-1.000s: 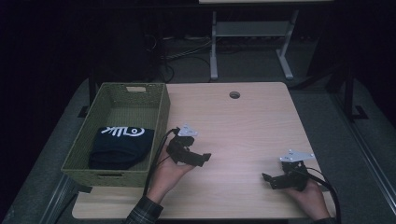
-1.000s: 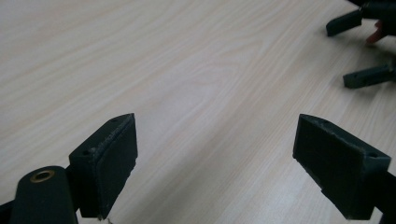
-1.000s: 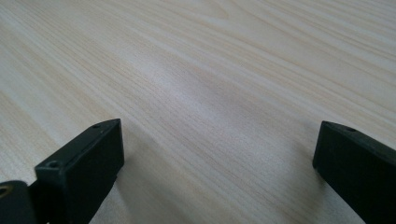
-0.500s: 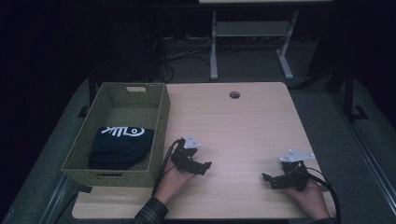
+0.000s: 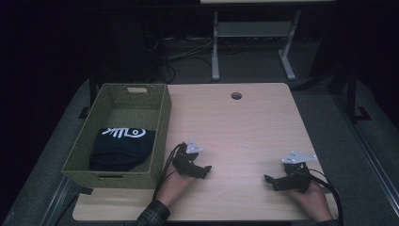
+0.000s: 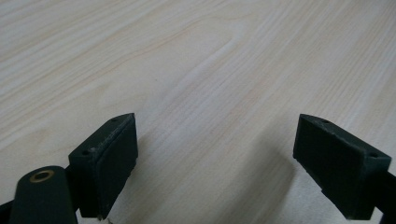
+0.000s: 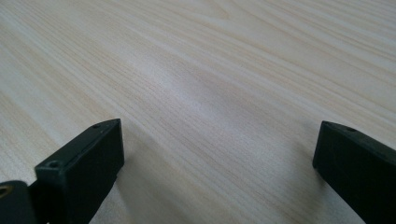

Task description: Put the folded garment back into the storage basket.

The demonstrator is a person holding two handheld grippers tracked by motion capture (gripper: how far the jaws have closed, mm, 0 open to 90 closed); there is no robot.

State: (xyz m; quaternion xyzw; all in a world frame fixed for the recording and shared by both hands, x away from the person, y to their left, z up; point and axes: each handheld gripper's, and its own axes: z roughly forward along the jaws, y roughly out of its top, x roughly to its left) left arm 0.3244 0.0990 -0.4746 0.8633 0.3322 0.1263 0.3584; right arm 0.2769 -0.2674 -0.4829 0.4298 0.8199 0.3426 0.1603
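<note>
A green woven basket (image 5: pixel 159 123) stands at the table's left edge with a folded black garment (image 5: pixel 121 149) bearing a white print inside it. My left gripper (image 5: pixel 203 170) rests low on the wooden table (image 5: pixel 235 127) just right of the basket's near corner, open, jaws wide apart over bare wood (image 6: pixel 210 107). My right gripper (image 5: pixel 271 181) sits near the front right of the table, also open, nothing between its jaws, only wood grain (image 7: pixel 215 107).
A round cable hole (image 5: pixel 236 95) lies near the table's far edge. Beyond the table stand a white metal frame (image 5: pixel 251 35) and loose cables (image 5: pixel 179 54) on the dark floor. Cables trail from both grippers toward the front edge.
My left gripper has drifted toward the front edge and slightly right, away from the basket. The right gripper has stayed put.
</note>
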